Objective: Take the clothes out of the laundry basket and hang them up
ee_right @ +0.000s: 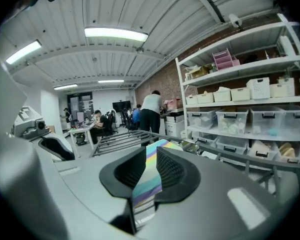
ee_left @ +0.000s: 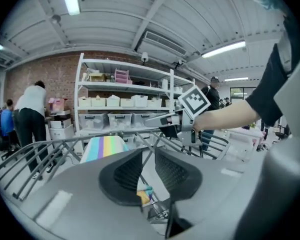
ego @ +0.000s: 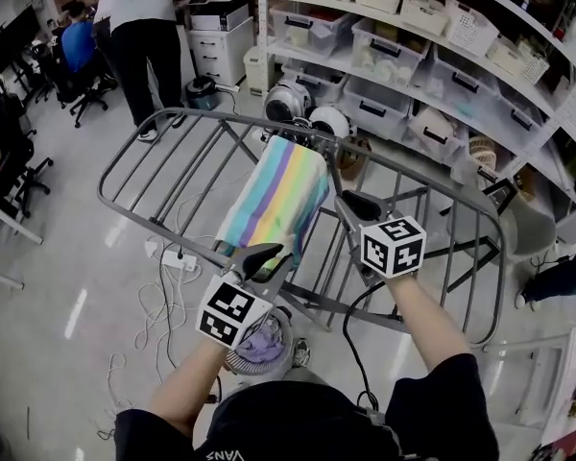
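I see the towel (ego: 274,200) at frame centre striped pale blue, lilac, yellow and green. The rack (ego: 187,166) under it is grey, and the clothing (ego: 262,342) at lower centre is lilac.

- One striped cloth (ego: 274,200)
- One drying rack (ego: 125,157)
- One laundry basket (ego: 245,363)
- One shelving unit (ego: 413,65)
- Two claws: left claw (ego: 266,257), right claw (ego: 353,206)

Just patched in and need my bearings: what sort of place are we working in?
Probably a shared lab or workshop office, not a home: tall shelving stacked with storage bins, people seated at desks, and loose cables across the floor.
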`<act>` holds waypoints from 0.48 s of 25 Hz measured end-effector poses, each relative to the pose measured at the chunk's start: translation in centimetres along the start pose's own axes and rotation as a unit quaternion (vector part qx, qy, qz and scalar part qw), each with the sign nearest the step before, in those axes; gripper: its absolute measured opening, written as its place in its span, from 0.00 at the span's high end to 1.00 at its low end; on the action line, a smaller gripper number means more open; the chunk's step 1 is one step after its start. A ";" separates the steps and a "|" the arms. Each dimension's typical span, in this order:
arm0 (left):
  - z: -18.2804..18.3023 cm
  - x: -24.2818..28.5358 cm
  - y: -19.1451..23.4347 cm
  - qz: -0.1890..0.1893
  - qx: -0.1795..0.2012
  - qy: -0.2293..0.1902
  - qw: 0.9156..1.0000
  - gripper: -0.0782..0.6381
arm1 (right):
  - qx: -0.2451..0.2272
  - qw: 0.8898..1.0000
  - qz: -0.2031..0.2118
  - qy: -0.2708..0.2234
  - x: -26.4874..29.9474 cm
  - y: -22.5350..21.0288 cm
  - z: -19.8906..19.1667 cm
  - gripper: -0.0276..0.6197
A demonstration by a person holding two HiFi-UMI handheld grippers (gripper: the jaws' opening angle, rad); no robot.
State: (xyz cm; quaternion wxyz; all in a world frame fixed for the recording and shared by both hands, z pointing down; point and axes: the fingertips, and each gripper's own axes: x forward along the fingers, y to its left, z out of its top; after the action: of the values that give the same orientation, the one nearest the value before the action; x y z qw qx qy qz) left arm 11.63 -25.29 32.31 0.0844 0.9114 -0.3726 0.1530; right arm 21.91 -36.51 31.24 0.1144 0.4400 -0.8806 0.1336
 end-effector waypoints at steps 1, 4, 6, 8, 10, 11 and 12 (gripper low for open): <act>0.1 -1.1 0.3 0.007 -0.001 -0.008 1.000 0.82 | 0.001 1.000 -0.001 -0.007 -0.5 1.2 0.2 0.85; -0.2 -4.5 1.0 0.020 0.004 -0.022 1.000 0.82 | 0.009 1.000 -0.003 -0.027 -1.9 4.9 0.2 0.85; -0.9 -7.0 1.4 0.027 0.003 -0.026 0.999 0.82 | 0.020 0.999 -0.007 -0.040 -2.8 7.5 0.0 0.85; -1.9 -9.5 1.8 0.033 0.001 -0.030 0.999 0.82 | 0.029 0.998 -0.010 -0.048 -3.6 10.1 -0.6 0.85; -3.1 -12.0 2.0 0.036 -0.003 -0.034 0.999 0.82 | 0.039 0.998 -0.013 -0.054 -4.4 12.8 -1.5 0.86; -3.6 -13.1 2.0 0.036 -0.006 -0.036 0.999 0.82 | 0.047 0.997 -0.015 -0.059 -4.8 14.0 -2.0 0.86; -4.1 -14.3 2.1 0.037 -0.008 -0.039 0.999 0.82 | 0.056 0.996 -0.017 -0.063 -5.2 15.2 -2.6 0.86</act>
State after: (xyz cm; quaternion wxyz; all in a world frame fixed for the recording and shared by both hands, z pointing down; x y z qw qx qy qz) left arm -0.38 -16.37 31.38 0.0713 0.9013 -0.4107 0.1178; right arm 12.92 -23.03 29.94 0.0360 0.4678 -0.8697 0.1531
